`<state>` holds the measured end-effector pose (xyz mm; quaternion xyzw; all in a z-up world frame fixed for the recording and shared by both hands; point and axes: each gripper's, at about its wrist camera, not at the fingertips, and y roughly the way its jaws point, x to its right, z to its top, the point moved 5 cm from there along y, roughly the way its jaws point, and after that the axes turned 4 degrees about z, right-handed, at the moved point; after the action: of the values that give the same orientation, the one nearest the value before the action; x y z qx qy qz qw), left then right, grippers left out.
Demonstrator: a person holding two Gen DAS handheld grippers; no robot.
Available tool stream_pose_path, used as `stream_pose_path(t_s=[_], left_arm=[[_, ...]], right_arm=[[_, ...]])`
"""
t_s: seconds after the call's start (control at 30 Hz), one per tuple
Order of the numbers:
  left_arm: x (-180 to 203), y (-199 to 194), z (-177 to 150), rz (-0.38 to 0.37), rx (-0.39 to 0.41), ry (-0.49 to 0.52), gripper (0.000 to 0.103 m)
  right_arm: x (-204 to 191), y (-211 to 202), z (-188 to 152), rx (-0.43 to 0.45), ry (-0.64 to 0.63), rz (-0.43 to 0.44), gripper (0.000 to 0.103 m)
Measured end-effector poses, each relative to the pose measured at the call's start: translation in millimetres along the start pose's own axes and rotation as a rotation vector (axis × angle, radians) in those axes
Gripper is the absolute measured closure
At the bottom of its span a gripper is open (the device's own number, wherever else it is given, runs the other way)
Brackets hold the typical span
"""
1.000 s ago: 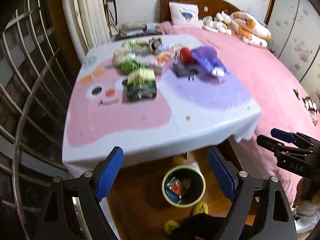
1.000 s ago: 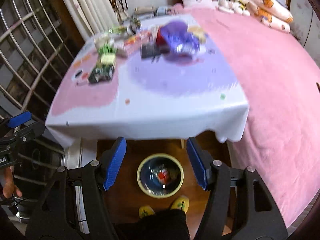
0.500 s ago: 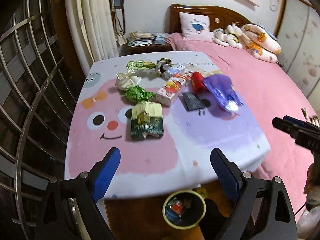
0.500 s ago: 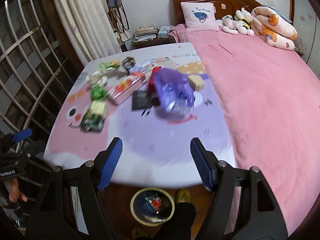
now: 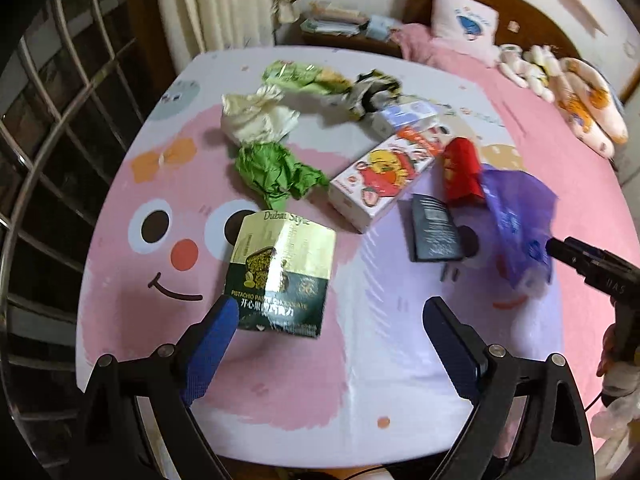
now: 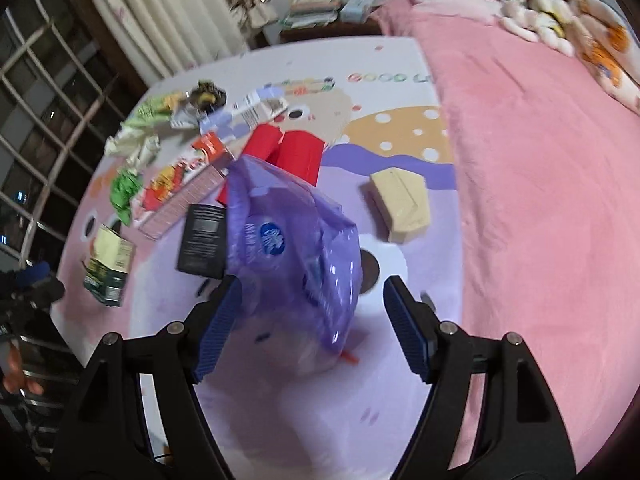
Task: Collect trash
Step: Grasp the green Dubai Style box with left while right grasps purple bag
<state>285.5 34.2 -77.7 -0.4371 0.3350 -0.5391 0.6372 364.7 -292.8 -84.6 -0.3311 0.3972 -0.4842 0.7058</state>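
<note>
The left gripper point(image 5: 326, 334) hangs over the near part of the table point(image 5: 360, 400), its blue-padded jaws spread wide with only the cartoon tablecloth between them. Just ahead of its left finger, almost touching the pad, lies a green-and-gold pistachio chocolate box point(image 5: 280, 276). Beyond that box sits a crumpled green wrapper point(image 5: 276, 174), then a cream crumpled paper point(image 5: 258, 114) and a pale green packet point(image 5: 304, 76) at the far edge. Ahead and to the right of the left gripper are a long cartoon-printed carton point(image 5: 384, 178), a flat black packet point(image 5: 434, 228) and a red box point(image 5: 462, 170).

The right gripper point(image 6: 312, 322) has jaws that are opening, none of its pads pressing on anything. The lower end of a purple plastic bag point(image 6: 292, 240) reaches in between its fingers, closer to the left one. This bag stands directly in front and hides part of the trash behind it. To the left of the bag lies the black packet point(image 6: 204, 240), with the cartoon carton point(image 6: 184, 184) past it; the red box point(image 6: 294, 152) shows behind the bag's top. Ahead and to the right, clear of the bag, rests a tan box point(image 6: 400, 204). Further right runs a pink bedspread point(image 6: 540, 184), close against the table's edge.
</note>
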Motion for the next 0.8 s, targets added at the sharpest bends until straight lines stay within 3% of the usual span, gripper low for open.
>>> stream_pose_path(t_s=[0.37, 0.53, 0.8], left_arm=[[-32, 64, 11, 0.023, -0.119, -0.069, 0.007], [-39, 87, 13, 0.035, -0.168, -0.077, 0.006], [-40, 117, 25, 0.050, -0.231, -0.055, 0.006]], right_arm=[[-7, 74, 5, -0.111, -0.110, 0.070, 0.035], [-20, 78, 4, -0.119, -0.175, 0.090, 0.070], [-27, 79, 1, -0.136, -0.173, 0.142, 0.077]])
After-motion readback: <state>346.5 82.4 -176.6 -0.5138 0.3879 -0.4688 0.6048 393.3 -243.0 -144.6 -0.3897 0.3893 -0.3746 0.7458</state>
